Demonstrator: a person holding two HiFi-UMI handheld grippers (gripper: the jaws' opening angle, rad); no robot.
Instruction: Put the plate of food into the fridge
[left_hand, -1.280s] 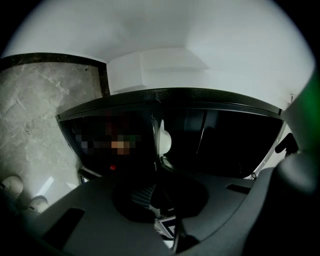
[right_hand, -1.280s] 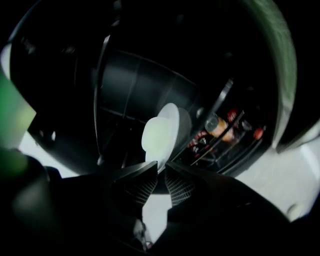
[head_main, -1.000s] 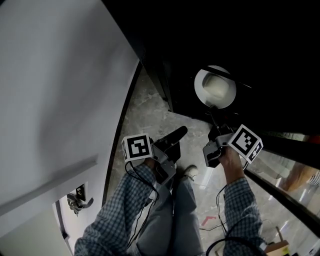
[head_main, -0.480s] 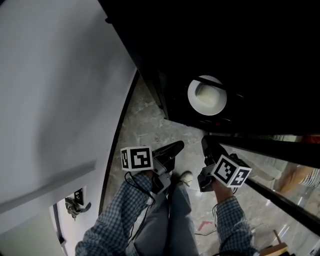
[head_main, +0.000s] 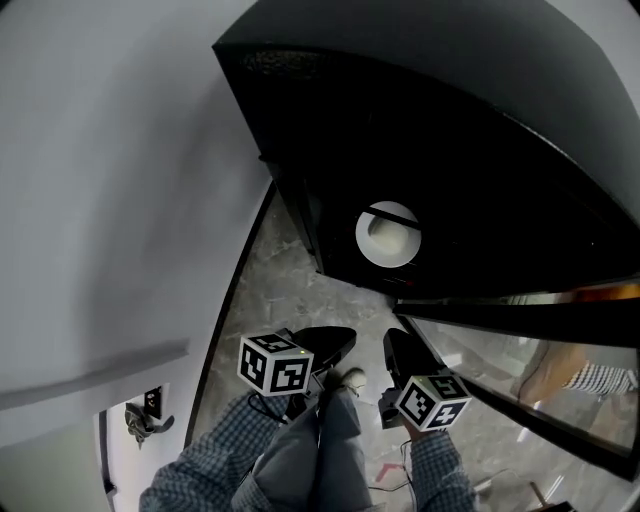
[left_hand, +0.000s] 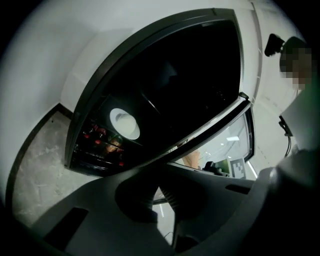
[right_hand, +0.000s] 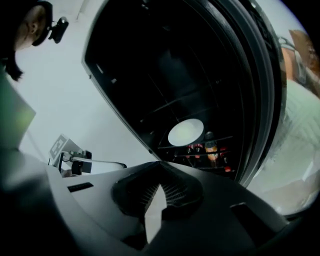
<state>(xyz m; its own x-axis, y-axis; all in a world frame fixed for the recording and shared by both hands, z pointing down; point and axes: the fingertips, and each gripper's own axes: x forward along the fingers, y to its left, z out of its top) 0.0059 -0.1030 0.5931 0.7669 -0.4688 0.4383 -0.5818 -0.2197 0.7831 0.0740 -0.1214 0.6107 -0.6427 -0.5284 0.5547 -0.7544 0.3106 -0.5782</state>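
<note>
**Stage in hand: placement done, door not yet shut.**

The plate of food (head_main: 388, 235) lies flat on a wire shelf (right_hand: 165, 107) inside the dark fridge (head_main: 450, 150), set back from the front edge. Nothing touches it. A row of bottles (right_hand: 210, 145) stands on the level just below the plate.

The left hand-held gripper (head_main: 340, 338) and the right hand-held gripper (head_main: 393, 338) both hang low over the floor (head_main: 280, 290), well apart from the plate and outside the cabinet. Each one's own view shows the ribbed pads pressed together with nothing between them (a thin wedge of light shows below the contact line of each pair). Neither hand-held gripper carries anything.

The glass door (head_main: 500, 350) stands swung open at the person's right.

**Next move, as judged from the layout.**

1. Bring one hand-held gripper, probably the right, to the free edge of the door.
2. Push the door round until it meets the cabinet frame.
3. Keep both hand-held grippers out of the closing gap.

The plate sits deep enough that the door should clear it.
</note>
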